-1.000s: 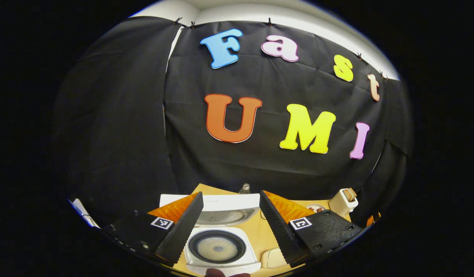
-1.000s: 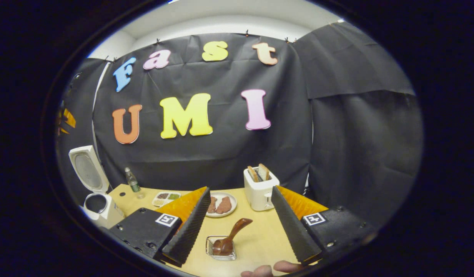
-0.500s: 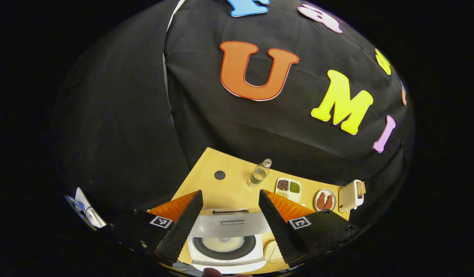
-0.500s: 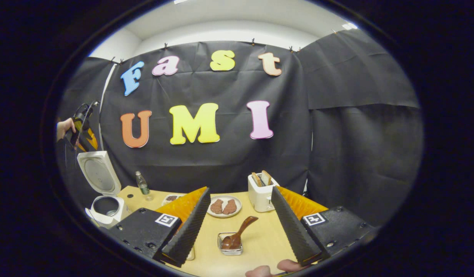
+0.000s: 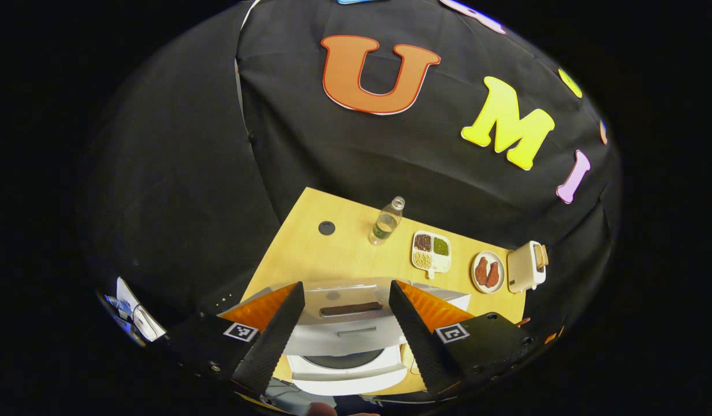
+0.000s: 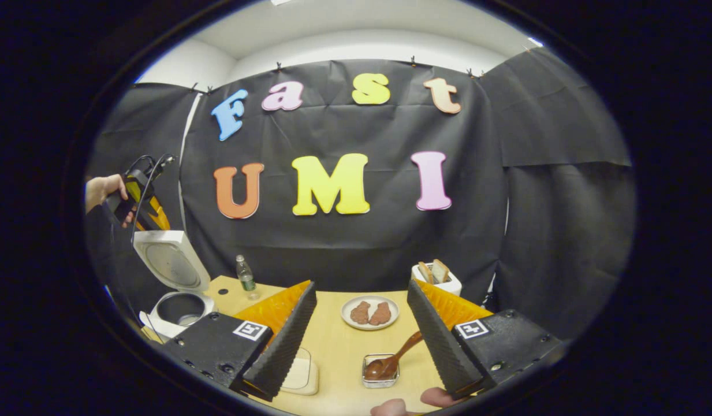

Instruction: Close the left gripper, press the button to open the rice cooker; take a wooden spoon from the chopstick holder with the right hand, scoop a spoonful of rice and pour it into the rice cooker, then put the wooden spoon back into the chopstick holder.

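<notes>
At the worktop's [image 6: 338, 346] left end the white rice cooker [image 6: 176, 309] stands with its lid [image 6: 170, 260] tipped up and its dark round pot showing, and the left tongs [image 5: 344, 332] hang above it with fingers spread wide, holding nothing. Toward the front edge the brown wooden spoon [image 6: 395, 359] sits bowl-down in a small clear holder [image 6: 380, 371], its handle leaning up to the right. The right tongs [image 6: 361, 338] hover over it, also spread wide and empty.
</notes>
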`<state>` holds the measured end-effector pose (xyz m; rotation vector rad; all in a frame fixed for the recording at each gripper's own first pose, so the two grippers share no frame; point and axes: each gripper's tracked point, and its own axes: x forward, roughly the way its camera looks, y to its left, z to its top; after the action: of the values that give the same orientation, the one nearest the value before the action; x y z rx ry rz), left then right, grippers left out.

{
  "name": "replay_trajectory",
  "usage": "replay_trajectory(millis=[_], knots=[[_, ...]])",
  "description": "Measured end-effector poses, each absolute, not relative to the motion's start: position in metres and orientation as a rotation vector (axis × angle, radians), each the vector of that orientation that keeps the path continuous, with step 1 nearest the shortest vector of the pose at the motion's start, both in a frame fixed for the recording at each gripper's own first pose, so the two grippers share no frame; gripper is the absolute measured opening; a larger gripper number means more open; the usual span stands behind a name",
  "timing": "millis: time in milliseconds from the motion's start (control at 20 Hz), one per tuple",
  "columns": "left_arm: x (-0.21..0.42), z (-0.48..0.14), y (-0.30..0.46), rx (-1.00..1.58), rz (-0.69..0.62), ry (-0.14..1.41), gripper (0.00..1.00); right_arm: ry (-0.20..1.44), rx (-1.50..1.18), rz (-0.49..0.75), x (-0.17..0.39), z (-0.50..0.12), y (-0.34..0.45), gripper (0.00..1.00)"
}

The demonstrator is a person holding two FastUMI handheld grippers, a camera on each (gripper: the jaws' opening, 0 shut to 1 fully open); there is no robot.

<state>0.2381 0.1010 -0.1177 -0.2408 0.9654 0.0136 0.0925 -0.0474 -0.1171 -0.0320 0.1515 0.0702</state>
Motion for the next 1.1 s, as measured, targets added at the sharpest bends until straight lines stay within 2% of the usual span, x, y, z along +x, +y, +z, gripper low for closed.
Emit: replay_trajectory(millis=[50, 100, 200, 250, 350, 500, 650, 700, 1000, 1050, 1100], knots=[[0.227, -0.124, 0.098, -0.253, 0.007, 0.985, 0.96, 0.154, -0.033, 0.091, 0.092, -0.118, -0.042, 1.0], [0.214, -0.131, 0.093, -0.264, -0.001, 1.013, 0.96, 0.157, -0.033, 0.107, 0.092, -0.118, -0.037, 0.96], [0.191, -0.148, 0.091, -0.253, -0.008, 1.047, 0.96, 0.159, -0.035, 0.133, 0.09, -0.121, -0.031, 1.0], [0.183, -0.159, 0.087, -0.252, -0.016, 1.067, 0.96, 0.166, -0.039, 0.142, 0.088, -0.124, -0.029, 0.96], [0.156, -0.181, 0.078, -0.26, -0.029, 1.121, 0.96, 0.183, -0.035, 0.164, 0.084, -0.13, -0.024, 1.0], [0.128, -0.215, 0.07, -0.28, -0.028, 1.157, 0.94, 0.194, -0.041, 0.19, 0.077, -0.133, -0.017, 1.0], [0.114, -0.242, 0.067, -0.299, -0.007, 1.166, 0.94, 0.208, -0.055, 0.219, 0.071, -0.137, -0.008, 1.0], [0.11, -0.249, 0.066, -0.3, 0.003, 1.164, 0.94, 0.215, -0.056, 0.229, 0.068, -0.14, -0.004, 0.96], [0.094, -0.273, 0.07, -0.28, 0.054, 1.163, 0.94, 0.226, -0.068, 0.277, 0.06, -0.143, 0.017, 0.96], [0.091, -0.276, 0.073, -0.262, 0.073, 1.169, 0.94, 0.228, -0.066, 0.282, 0.058, -0.145, 0.019, 1.0], [0.086, -0.28, 0.076, -0.236, 0.094, 1.187, 0.93, 0.23, -0.064, 0.287, 0.057, -0.147, 0.021, 0.96]])
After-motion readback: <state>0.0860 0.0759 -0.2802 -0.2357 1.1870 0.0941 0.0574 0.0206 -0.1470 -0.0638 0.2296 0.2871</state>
